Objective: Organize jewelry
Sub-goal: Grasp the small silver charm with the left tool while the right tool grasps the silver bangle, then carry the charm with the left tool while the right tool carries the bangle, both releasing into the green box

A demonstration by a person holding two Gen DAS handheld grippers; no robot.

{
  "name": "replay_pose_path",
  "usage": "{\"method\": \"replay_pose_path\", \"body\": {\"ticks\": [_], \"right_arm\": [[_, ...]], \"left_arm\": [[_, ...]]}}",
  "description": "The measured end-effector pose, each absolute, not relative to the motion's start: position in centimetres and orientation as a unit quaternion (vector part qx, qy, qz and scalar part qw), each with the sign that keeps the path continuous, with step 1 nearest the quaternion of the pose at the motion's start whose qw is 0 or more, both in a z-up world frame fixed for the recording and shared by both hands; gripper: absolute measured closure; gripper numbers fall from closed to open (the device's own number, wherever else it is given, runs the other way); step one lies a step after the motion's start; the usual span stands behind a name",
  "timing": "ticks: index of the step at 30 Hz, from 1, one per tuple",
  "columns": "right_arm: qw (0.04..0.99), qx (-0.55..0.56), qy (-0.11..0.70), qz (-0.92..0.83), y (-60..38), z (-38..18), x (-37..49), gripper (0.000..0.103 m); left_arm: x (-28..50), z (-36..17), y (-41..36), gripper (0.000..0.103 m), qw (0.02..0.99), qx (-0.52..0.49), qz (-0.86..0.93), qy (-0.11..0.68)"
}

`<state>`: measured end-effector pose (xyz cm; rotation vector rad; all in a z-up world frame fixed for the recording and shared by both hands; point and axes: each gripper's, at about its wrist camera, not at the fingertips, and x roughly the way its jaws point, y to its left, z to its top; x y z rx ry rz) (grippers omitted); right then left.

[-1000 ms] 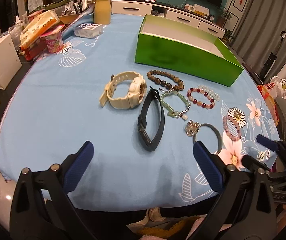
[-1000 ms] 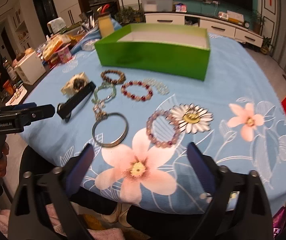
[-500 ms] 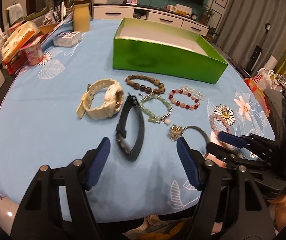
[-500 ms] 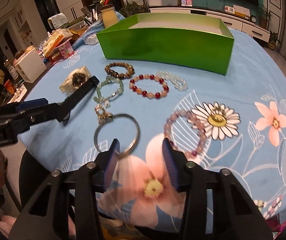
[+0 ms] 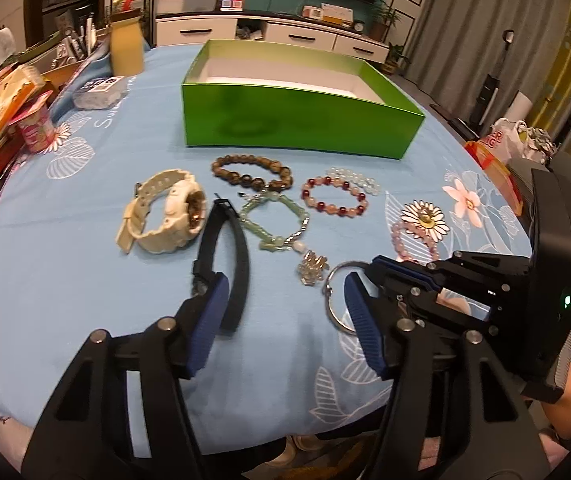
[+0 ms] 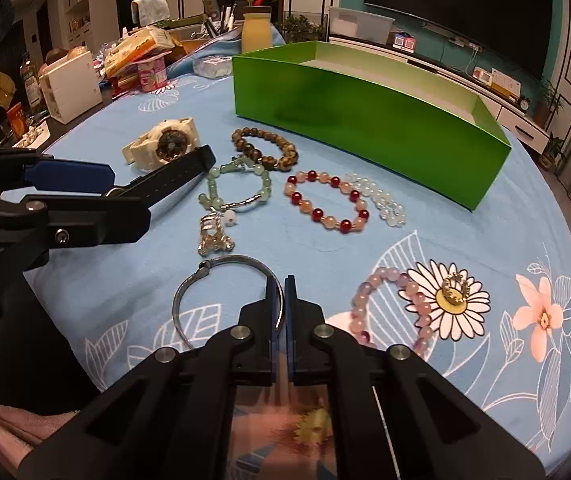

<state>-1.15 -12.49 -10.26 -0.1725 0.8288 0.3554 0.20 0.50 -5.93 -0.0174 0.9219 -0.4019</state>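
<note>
right gripper point(image 6: 284, 292) pinching silver bangle point(image 6: 189, 300) (jaws just closed), left gripper point(image 5: 281, 300) apart

Silver bangle point(image 6: 227, 300): near arc hidden behind right fingers point(image 6: 271, 304). Pink bead bracelet point(image 5: 413, 240) partly hidden by right gripper point(image 5: 377, 268). Black strap point(image 5: 225, 264) end behind left fingers point(image 5: 207, 320).

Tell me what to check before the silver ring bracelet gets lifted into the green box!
1. Right gripper shut on the silver bangle, its jaws just closed on the rim: ok.
2. Bangle free of the silver charm beside it: cannot tell.
3. Green box open, with room: ok.
4. Left gripper out of the way: not ok, it stands close beside the bangle, its jaws closing, one finger by the black band.
5. Pink bead bracelet clear of the bangle: ok.
</note>
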Motion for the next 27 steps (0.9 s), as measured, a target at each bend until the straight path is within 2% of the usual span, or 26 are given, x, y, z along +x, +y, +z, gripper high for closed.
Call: {"method": "replay_pose_path", "body": {"ticks": [12,20,24,27], "right_arm": [[0.932,-0.039,0.342,0.111,-18.3,-6.0,-1.6,0.100],[0.935,-0.029,0.330,0.124,-18.7,-5.4,-2.4,0.100],[0.936,-0.024,0.327,0.128,-18.6,-5.3,-2.4,0.100],[0.936,-0.021,0.328,0.127,-18.7,-5.4,-2.4,0.100]], "left_arm": [[1.3,-6.5,-3.1,0.062,0.863,0.013,-0.236,0.446],[3.2,-8.9,-3.9,0.066,0.857,0.019,-0.211,0.469],[3.8,-9.6,-4.1,0.079,0.856,0.024,-0.202,0.475],[3.9,-9.6,-4.0,0.081,0.858,0.019,-0.197,0.474]]}}
